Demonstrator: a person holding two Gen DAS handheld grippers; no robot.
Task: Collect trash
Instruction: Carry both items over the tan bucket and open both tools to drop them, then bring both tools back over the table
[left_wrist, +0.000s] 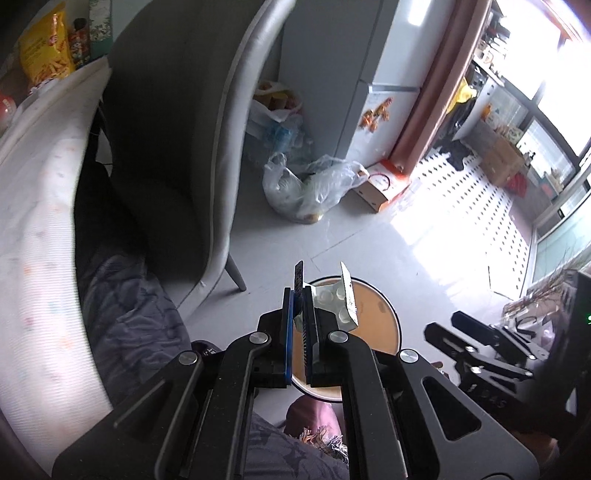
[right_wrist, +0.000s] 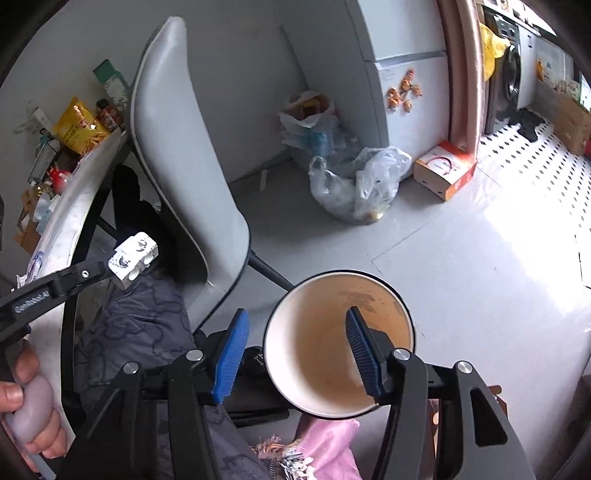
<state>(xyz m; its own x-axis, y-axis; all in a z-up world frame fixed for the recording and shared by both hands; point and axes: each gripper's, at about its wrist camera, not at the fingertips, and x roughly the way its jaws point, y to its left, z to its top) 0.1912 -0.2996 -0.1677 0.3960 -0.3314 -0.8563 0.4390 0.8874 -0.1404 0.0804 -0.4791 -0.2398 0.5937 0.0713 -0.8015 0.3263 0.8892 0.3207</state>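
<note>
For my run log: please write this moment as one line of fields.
left gripper: shut on blister pack | right gripper: open, one finger inside paper cup | cup: empty, stained | pack: not yet in cup

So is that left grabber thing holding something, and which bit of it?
Yes. The left gripper has its jaws shut on a silver blister pill pack, pinching one end; the rest sticks out free.
</note>
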